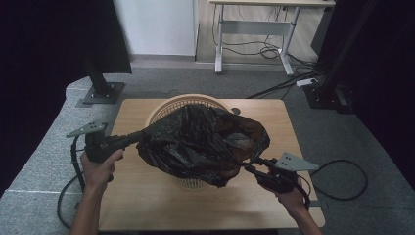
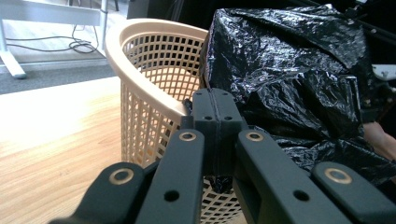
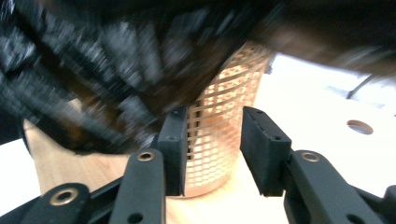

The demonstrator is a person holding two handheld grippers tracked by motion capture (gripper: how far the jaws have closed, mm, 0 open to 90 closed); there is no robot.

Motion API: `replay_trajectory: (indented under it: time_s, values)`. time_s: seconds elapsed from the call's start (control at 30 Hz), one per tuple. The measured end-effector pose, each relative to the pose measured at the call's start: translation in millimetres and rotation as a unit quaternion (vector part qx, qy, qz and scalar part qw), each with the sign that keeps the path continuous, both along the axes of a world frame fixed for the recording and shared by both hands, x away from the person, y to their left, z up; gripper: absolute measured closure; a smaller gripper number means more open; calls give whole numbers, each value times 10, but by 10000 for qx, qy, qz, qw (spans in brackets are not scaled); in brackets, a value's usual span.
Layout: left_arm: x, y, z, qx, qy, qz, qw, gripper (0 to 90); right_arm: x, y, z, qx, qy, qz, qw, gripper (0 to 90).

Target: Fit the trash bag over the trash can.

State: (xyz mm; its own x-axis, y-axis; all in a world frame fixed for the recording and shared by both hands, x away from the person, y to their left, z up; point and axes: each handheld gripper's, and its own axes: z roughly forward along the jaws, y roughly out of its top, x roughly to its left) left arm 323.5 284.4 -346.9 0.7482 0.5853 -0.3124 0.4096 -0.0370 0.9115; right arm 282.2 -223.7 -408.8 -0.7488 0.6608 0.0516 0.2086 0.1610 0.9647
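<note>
L gripper (image 2: 215, 112) jaws pinching black bag (image 1: 200, 142) over basket (image 2: 149, 70); R gripper (image 3: 215, 149) jaws spread, seemingly empty.

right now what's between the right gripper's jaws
Nothing is pinched: the right gripper view shows the jaws of the right gripper apart, with the basket showing through the gap and the black bag above.

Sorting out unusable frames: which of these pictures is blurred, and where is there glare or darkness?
Right gripper view: heavy motion blur smears the black bag; the basket is softer too. Left gripper view: sharp, with bright glints on the bag's crinkles. High view: sharp, but both sides are very dark.
</note>
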Motion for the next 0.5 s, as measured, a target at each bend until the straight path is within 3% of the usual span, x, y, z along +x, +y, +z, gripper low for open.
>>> replay_trajectory:
  time_s: [0.27, 0.5]
  values:
    - [1, -9, 17, -17, -19, -21, 10000, 897, 91, -243, 239, 67, -202, -678, 9975, 439]
    - [-19, 16, 44, -47, -60, -38, 10000, 897, 152, -382, 340, 320, -195, -770, 9963, 424]
